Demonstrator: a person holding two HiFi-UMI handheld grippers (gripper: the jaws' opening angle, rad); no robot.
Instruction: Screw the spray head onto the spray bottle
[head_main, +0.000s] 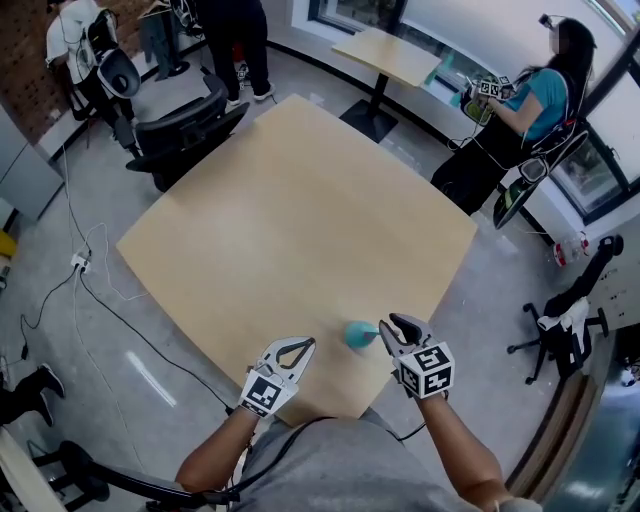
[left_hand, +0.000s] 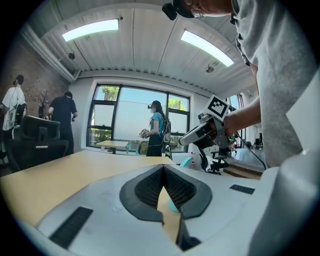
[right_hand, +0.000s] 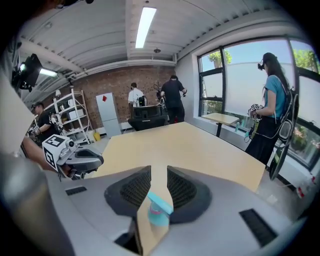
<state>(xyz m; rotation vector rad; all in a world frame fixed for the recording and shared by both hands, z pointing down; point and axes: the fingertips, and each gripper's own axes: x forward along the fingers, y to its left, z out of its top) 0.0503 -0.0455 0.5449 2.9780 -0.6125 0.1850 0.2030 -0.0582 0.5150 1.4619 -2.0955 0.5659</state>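
A small teal spray bottle (head_main: 359, 335) with its spray head sits at the near edge of the wooden table (head_main: 300, 220). My right gripper (head_main: 392, 322) is shut on it. In the right gripper view the teal nozzle and collar (right_hand: 159, 207) lie between the dark pads (right_hand: 182, 187) of the right gripper (right_hand: 158, 172). My left gripper (head_main: 300, 345) hovers just left of the bottle, apart from it, its jaws shut with nothing between them. In the left gripper view its tips (left_hand: 162, 167) meet, and the teal bottle (left_hand: 188, 161) shows beyond them under the right gripper (left_hand: 200, 135).
Black office chairs (head_main: 185, 125) stand at the table's far left. A second table (head_main: 385, 55) is by the windows, with a person (head_main: 530, 100) holding grippers beside it. Cables (head_main: 90, 270) run over the floor on the left. Another chair (head_main: 560, 325) is at the right.
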